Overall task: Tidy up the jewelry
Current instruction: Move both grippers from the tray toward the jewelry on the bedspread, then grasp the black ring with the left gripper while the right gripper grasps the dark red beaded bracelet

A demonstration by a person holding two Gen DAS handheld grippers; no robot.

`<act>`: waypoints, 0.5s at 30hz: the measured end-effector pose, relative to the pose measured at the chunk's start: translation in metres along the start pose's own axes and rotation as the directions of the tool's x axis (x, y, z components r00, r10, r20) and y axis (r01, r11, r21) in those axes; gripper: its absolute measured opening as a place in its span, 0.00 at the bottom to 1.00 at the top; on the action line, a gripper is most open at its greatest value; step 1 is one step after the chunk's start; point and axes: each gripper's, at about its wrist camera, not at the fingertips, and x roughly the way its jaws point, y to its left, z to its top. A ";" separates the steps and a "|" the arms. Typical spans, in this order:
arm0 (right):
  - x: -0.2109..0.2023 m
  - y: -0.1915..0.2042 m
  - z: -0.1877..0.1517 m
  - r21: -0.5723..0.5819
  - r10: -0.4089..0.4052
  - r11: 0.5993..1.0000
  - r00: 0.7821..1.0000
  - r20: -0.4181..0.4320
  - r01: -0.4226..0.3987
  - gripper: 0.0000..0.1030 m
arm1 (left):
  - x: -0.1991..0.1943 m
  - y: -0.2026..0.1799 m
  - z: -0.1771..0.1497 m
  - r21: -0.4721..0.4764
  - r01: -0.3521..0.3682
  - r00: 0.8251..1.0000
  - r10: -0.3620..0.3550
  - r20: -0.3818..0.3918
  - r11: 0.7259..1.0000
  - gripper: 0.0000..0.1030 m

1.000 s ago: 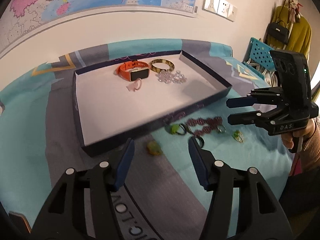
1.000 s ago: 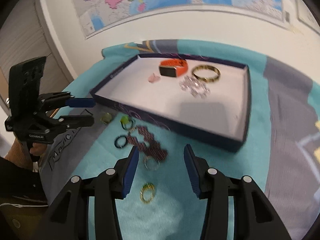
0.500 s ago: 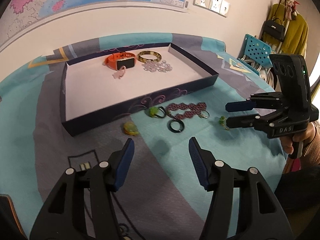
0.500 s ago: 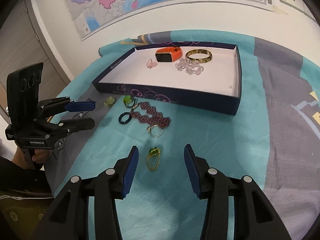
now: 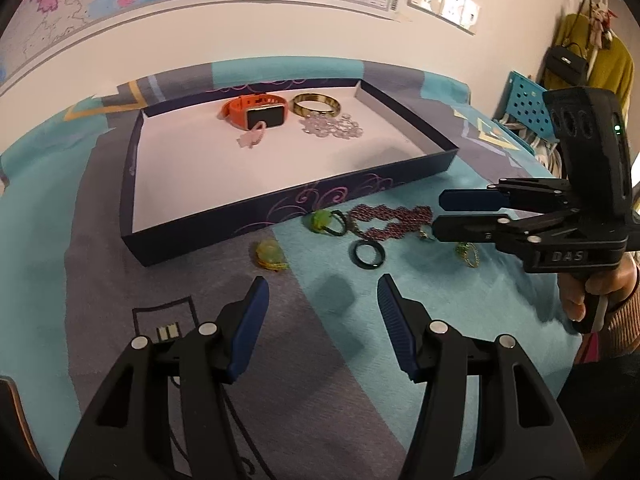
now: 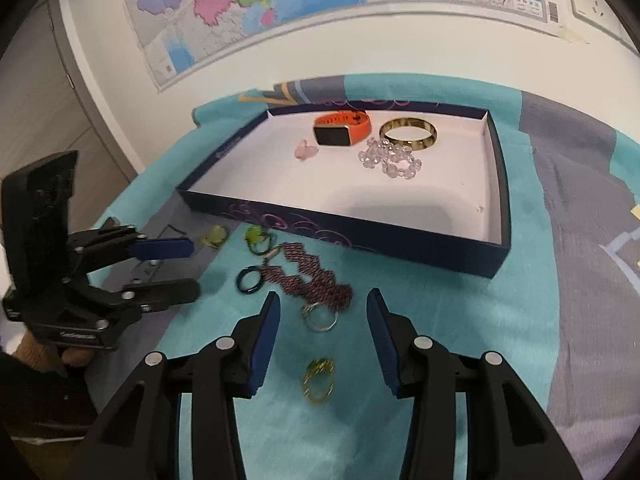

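A dark blue tray [image 5: 240, 224] [image 6: 360, 236] holds an orange watch [image 5: 256, 114] [image 6: 340, 130], a gold bangle [image 5: 316, 104] [image 6: 408, 134], a clear bead bracelet [image 5: 332, 128] [image 6: 390, 158] and a small pink piece [image 5: 252, 140] [image 6: 306, 150]. In front of it on the cloth lie a dark red beaded bracelet [image 5: 392, 220] [image 6: 312, 276], a black ring [image 5: 370, 256] [image 6: 250, 278], green pieces [image 5: 322, 222] [image 6: 256, 236], a yellow-green piece [image 5: 270, 254] [image 6: 216, 236], a silver ring [image 6: 320, 318] and a gold ring [image 6: 318, 380] [image 5: 468, 254]. My left gripper [image 5: 322, 302] [image 6: 192, 268] is open and empty. My right gripper [image 6: 320, 318] [image 5: 440, 216] is open above the silver ring.
A teal and grey patterned cloth [image 5: 360, 360] [image 6: 520, 320] covers the table. A wall with a map [image 6: 320, 0] stands behind the tray. A blue pegboard rack [image 5: 528, 100] and hanging bags [image 5: 568, 64] are at the far right.
Both grippers have pulled back from the tray and come lower over the cloth. The right gripper now sits over the silver ring, with the gold ring between its arms.
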 end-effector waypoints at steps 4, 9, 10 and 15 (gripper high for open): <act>0.006 -0.005 0.003 0.008 0.001 1.000 1.000 -0.015 -0.001 0.34 | 0.001 -0.002 0.002 0.005 0.013 1.000 -0.013 0.002 1.000 0.54; 0.009 -0.003 0.005 -0.014 -0.004 1.000 1.000 -0.028 0.003 0.12 | 0.010 -0.017 0.008 0.065 0.040 0.999 -0.040 -0.014 0.997 0.54; 0.010 -0.002 0.005 -0.025 -0.010 1.000 1.000 -0.027 0.010 0.09 | 0.013 -0.020 0.009 0.072 0.042 0.999 -0.040 -0.020 0.997 0.54; 0.002 0.002 0.008 -0.037 0.002 0.999 1.000 0.002 -0.002 0.04 | 0.025 -0.026 0.013 0.083 0.047 0.998 -0.043 -0.049 0.995 0.51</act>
